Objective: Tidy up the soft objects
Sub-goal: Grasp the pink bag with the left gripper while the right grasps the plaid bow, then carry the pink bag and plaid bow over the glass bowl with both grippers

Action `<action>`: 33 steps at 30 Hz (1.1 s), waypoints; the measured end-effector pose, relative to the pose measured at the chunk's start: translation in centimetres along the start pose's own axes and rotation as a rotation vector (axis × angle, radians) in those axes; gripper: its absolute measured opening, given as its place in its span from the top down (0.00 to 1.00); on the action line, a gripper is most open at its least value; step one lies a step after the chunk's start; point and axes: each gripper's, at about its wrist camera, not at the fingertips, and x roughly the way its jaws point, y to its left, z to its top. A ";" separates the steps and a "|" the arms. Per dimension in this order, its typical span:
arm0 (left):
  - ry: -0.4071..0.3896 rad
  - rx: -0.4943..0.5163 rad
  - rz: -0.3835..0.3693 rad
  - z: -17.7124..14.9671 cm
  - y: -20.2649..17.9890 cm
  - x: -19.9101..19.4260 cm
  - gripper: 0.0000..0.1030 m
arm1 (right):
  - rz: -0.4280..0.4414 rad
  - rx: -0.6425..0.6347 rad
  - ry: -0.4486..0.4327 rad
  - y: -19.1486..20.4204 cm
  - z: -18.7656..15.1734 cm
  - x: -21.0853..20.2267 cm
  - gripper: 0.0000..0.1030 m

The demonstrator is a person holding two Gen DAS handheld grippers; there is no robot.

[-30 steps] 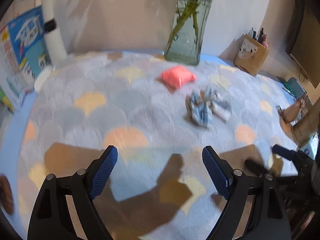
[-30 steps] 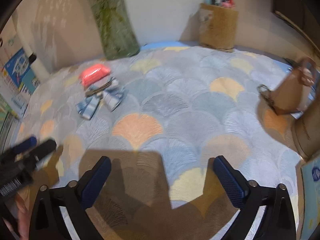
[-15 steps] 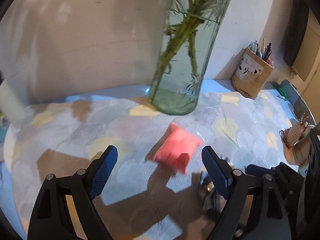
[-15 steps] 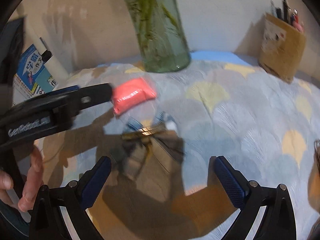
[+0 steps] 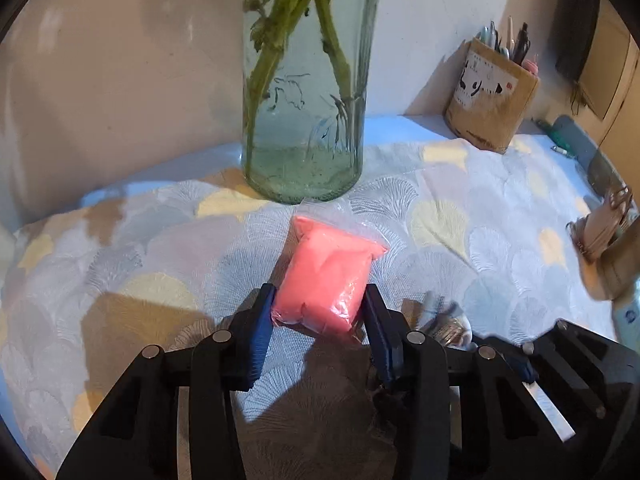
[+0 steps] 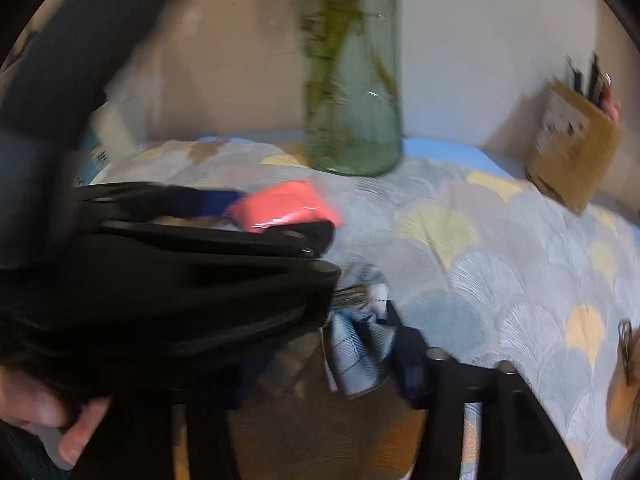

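Clearly seen through the left wrist camera, the left gripper has its two blue pads pressed against either side of one pink bag, a soft packet in clear wrap lying on the patterned cloth, just near of one glass vase with green stems standing in water. To the right of the bag, low in that view, a blurred blue-and-white bundle shows only in part, behind the black frame of the right gripper. Far right against the wall stands one brown pen holder full of pens, and at the right edge a tan leather item sits on the cloth. The right wrist camera is heavily smeared, yet it gives what the other cannot: the left gripper from the side as a black mass across the left half, with the person's hand under it, and the pink bag at its tip. Further right, the blue-and-white bundle lies between the right gripper's fingers; only the right finger shows, close against the fabric, the left one hidden, so I cannot tell whether this claw is pinching or spread. The vase and pen holder stand far behind.
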 end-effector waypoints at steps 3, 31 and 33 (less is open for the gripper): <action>-0.021 0.013 -0.027 -0.8 -1.0 -1.3 0.63 | 0.018 -0.001 -0.008 -0.1 -0.4 -0.6 0.60; -0.246 0.473 -0.452 -6.5 -35.2 -17.1 0.63 | -0.328 0.387 -0.186 -23.9 -19.8 -31.3 0.60; -0.257 0.531 -0.422 -6.4 -38.3 -17.1 0.63 | -0.370 0.459 -0.241 -27.2 -20.6 -33.4 0.60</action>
